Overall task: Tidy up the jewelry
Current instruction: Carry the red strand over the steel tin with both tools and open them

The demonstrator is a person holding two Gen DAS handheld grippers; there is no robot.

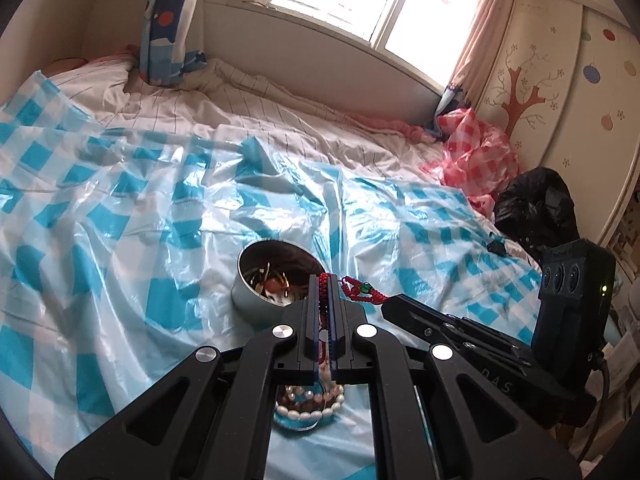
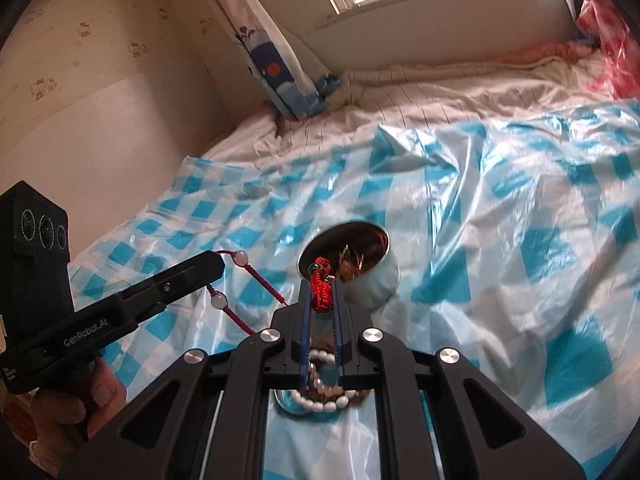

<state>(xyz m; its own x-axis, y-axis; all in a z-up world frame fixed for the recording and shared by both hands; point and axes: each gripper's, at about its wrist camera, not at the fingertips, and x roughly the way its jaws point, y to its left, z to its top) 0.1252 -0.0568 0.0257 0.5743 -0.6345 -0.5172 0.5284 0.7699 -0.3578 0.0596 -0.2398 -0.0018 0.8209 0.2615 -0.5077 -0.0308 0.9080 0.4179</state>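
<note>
A red braided cord bracelet [image 1: 352, 286] with a green bead and pale round beads [image 2: 219, 300] hangs stretched between my two grippers above the bed. My left gripper [image 1: 324, 280] is shut on one end of it. My right gripper [image 2: 322, 286] is shut on the knotted red end. Each gripper shows in the other's view: the right gripper [image 1: 386, 308] at the right, the left gripper [image 2: 218, 264] at the left with a hand [image 2: 80, 392] on its handle. A round metal tin [image 1: 256, 300] [image 2: 372, 284] holding jewelry stands just beyond the fingertips. A pearl bracelet [image 1: 308, 412] [image 2: 320, 400] lies in a small dish below.
A crinkled blue-and-white checked plastic sheet [image 1: 120, 200] covers the bed. A pink checked plastic sheet [image 1: 472, 148] and a black bag [image 1: 536, 208] sit at the right edge by a wardrobe [image 1: 560, 80]. A wall [image 2: 80, 100], a curtain [image 2: 276, 64] and a window lie beyond.
</note>
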